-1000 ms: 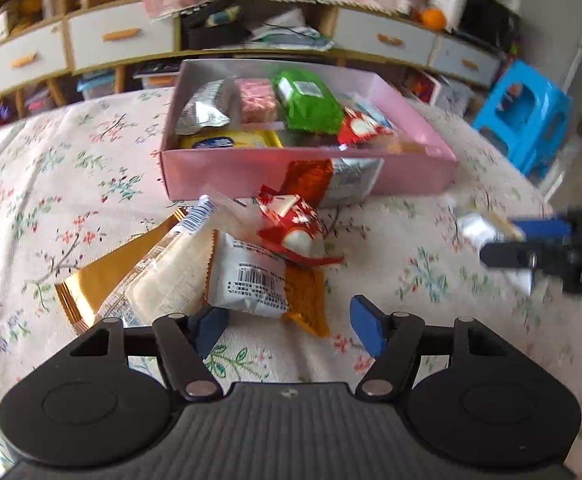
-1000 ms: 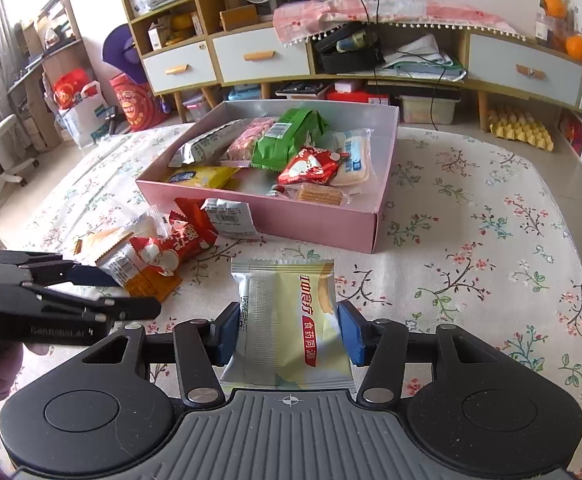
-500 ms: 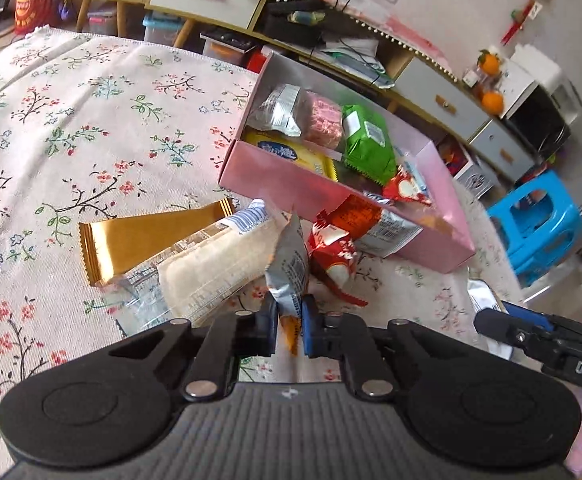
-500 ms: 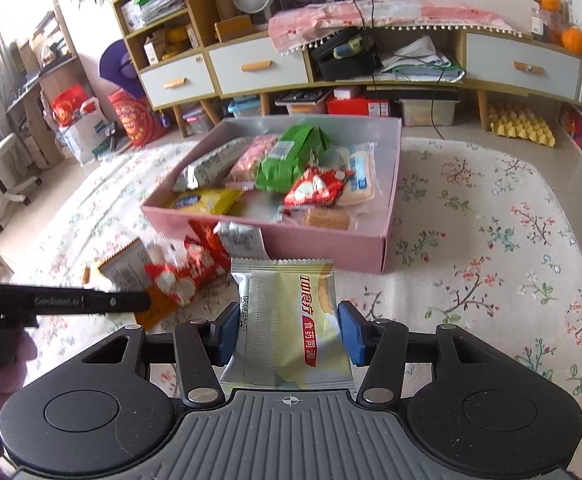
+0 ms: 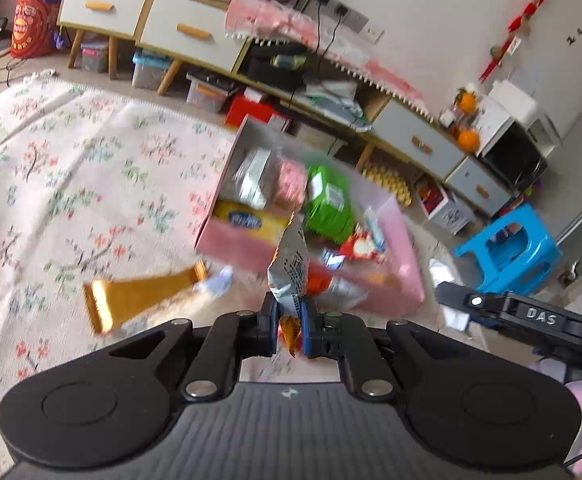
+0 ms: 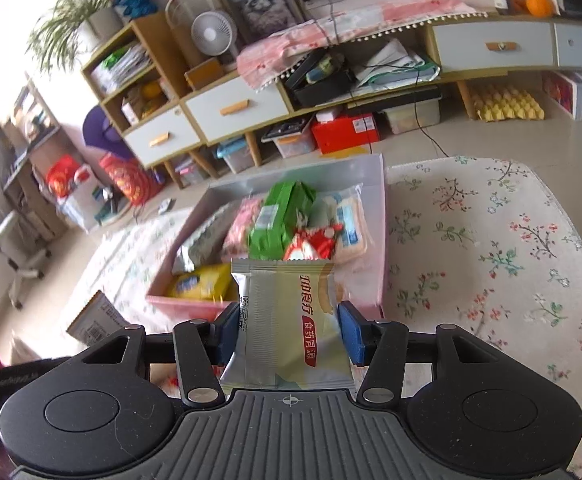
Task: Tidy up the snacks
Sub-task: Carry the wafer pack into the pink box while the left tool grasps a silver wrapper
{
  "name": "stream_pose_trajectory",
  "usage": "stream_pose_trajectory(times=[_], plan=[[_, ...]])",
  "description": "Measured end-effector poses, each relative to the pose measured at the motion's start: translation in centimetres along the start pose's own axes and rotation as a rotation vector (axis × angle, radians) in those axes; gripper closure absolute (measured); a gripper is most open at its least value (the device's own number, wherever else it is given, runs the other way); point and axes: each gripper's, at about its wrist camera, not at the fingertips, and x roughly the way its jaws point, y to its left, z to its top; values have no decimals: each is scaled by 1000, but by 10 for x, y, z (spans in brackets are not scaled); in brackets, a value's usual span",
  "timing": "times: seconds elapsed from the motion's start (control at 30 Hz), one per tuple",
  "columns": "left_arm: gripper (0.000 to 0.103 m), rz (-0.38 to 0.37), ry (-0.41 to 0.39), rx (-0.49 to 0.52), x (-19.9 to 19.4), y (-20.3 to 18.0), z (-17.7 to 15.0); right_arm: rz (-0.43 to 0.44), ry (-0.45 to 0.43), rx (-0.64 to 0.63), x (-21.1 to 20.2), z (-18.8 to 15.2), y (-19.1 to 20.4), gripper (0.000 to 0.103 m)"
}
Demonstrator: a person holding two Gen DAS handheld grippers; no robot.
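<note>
The left wrist view is smeared by motion: the open pink cardboard box (image 5: 375,276) and the packets inside it blur together, and the print on the silver-and-orange foil snack packet (image 5: 291,268) cannot be read. That packet's lower end is hidden between the pads of the left hand-held gripper (image 5: 289,320). The right hand-held gripper (image 5: 503,312) is cut off by the right edge. In the right wrist view, the pale green-and-silver snack packet (image 6: 287,328) covers part of the box's near wall (image 6: 183,307).
</note>
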Motion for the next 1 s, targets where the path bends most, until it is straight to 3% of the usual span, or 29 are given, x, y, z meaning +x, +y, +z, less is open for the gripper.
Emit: stream_pose_trajectory(times=[0.27, 0.53, 0.83, 1.0], plan=[[93, -37, -21, -36, 35, -22, 13, 12, -54, 98, 23, 18, -12, 53], [93, -43, -56, 15, 63, -39, 15, 61, -56, 184, 36, 22, -29, 52], [92, -10, -53, 64, 77, -42, 11, 44, -44, 193, 46, 18, -33, 49], [75, 28, -53, 110, 74, -45, 9, 34, -43, 184, 45, 18, -29, 39]])
